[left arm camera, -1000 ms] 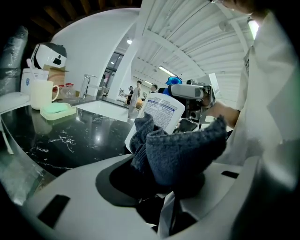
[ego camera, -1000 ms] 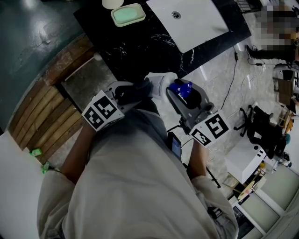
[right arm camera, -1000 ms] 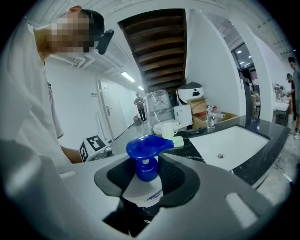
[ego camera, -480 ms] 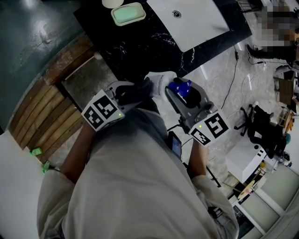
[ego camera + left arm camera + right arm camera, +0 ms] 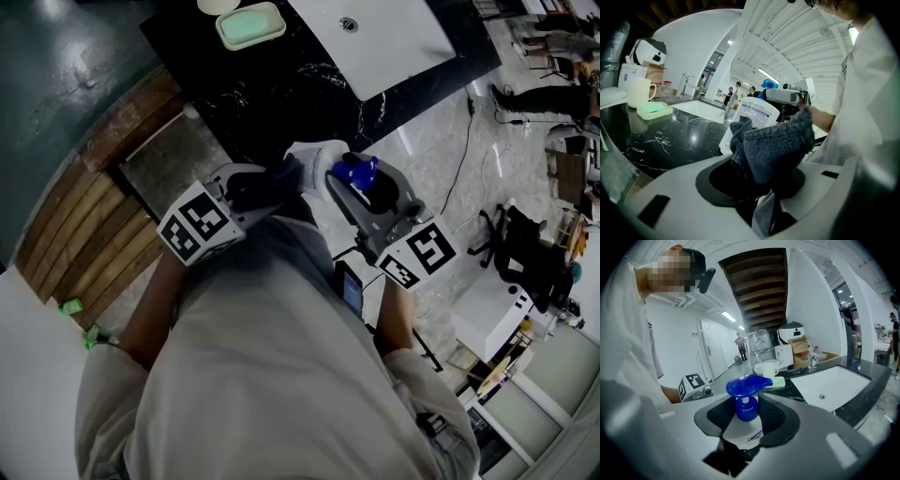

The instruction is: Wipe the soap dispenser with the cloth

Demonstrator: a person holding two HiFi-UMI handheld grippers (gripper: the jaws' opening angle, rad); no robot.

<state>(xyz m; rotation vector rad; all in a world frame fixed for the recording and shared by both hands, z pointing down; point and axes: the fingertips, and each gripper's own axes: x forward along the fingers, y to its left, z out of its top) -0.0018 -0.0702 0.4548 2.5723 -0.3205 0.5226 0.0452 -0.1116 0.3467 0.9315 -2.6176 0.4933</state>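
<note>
Left tool (image 5: 274,184) clamped on grey cloth (image 5: 773,145), right tool (image 5: 362,191) clamped on white soap dispenser (image 5: 746,403) with blue pump, cloth at its nine o'clock side.

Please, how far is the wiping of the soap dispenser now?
Done: both things are held off the counter; the right gripper is shut on the soap dispenser, the left gripper on the grey cloth. In hand: the cloth seems to press on the bottle's labelled side. Left: the rest of the wiping; how much is clean cannot be told.
</note>
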